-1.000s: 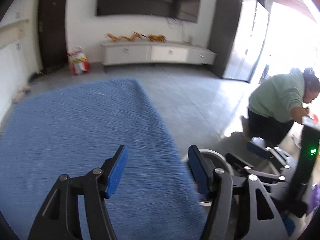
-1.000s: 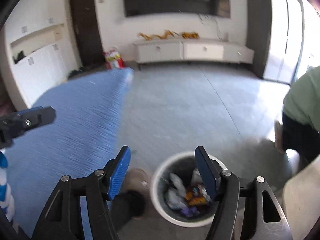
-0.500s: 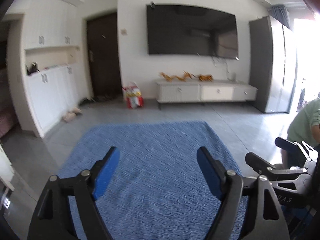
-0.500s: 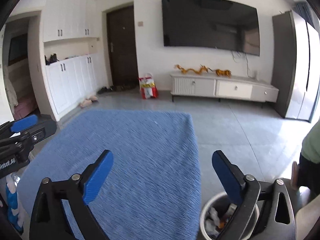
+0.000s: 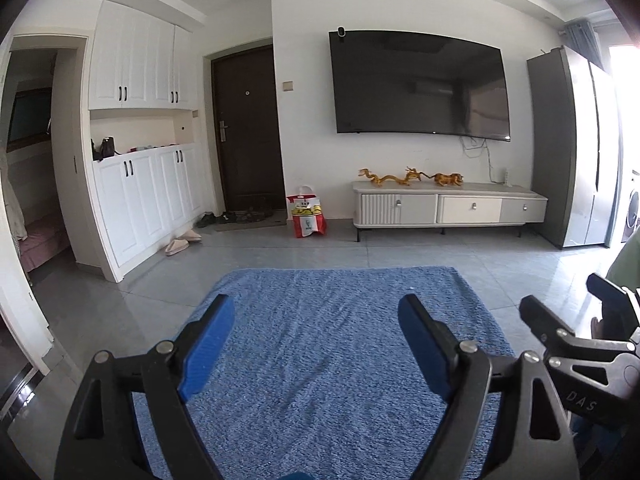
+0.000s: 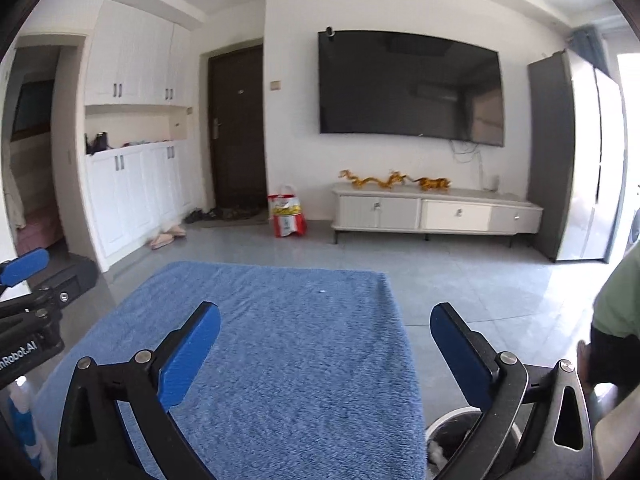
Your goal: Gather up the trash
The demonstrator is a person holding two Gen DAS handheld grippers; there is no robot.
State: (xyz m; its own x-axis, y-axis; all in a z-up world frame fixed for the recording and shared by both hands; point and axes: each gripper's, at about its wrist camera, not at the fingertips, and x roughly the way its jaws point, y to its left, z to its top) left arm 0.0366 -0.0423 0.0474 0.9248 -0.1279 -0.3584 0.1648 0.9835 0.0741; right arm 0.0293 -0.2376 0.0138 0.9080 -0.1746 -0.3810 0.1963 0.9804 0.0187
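My left gripper (image 5: 316, 332) is open and empty, held above a blue rug (image 5: 332, 344). My right gripper (image 6: 324, 344) is open and empty above the same rug (image 6: 280, 344). The rim of a white trash bin (image 6: 448, 426) with trash inside shows at the bottom right of the right wrist view, behind the right finger (image 6: 460, 352). A tiny white speck (image 6: 322, 291) lies on the rug. The right gripper's body shows at the right edge of the left wrist view (image 5: 580, 344); the left gripper's body shows at the left edge of the right wrist view (image 6: 28, 304).
A white TV cabinet (image 5: 448, 208) stands under a wall TV (image 5: 420, 88). A red and white bag (image 5: 306, 216) sits by the dark door (image 5: 248, 128). Slippers (image 5: 180, 242) lie by white cupboards (image 5: 140, 200). A person in green (image 6: 616, 320) is at the right.
Both grippers have tilted up from the floor and bin to face the TV wall. The right gripper's jaws have opened wider. The bin has slipped to the bottom edge of the right view.
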